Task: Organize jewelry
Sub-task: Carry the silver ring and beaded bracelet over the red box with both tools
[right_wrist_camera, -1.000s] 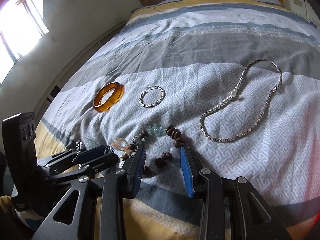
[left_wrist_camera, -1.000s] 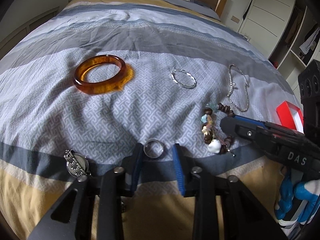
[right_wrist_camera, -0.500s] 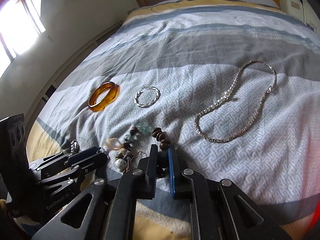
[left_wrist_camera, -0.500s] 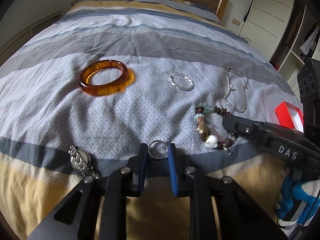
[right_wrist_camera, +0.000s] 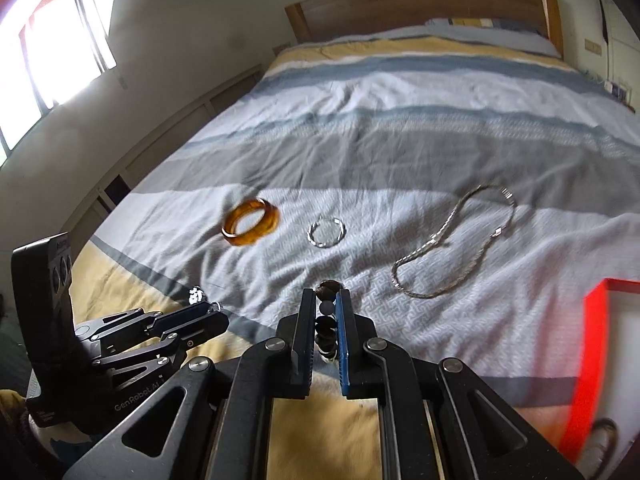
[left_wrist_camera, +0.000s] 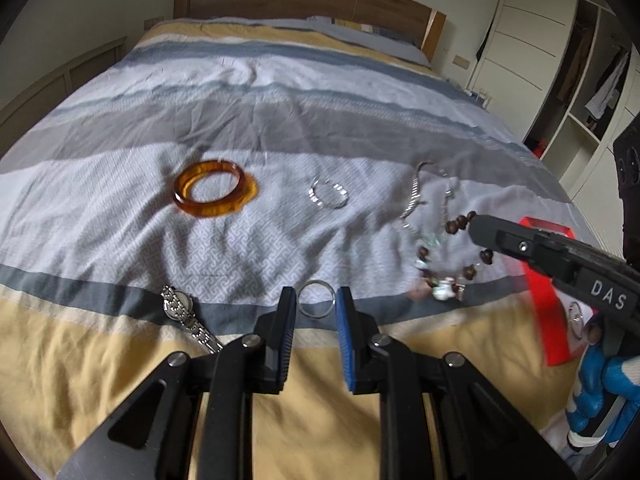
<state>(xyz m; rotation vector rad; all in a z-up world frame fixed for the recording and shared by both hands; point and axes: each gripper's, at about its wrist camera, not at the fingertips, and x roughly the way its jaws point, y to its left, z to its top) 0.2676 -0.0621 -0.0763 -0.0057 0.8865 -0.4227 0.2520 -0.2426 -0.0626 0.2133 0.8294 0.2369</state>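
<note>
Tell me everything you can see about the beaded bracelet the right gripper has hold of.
The beaded bracelet is a loop of dark brown wood-like beads mixed with pale greenish and white ones. It is motion-blurred. The right gripper is shut on a stretch of dark beads, stacked between its black and blue pads. In the left wrist view the loop hangs from the gripper tip, apparently clear of the bedspread, in front of the silver chain.

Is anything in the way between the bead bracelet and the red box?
Nothing visible. The right tool is shut on the bead bracelet, which hangs clear of the bed. The red box sits open just to its right, with only bare bedding between them. The silver chain lies farther back, out of the path.
</note>
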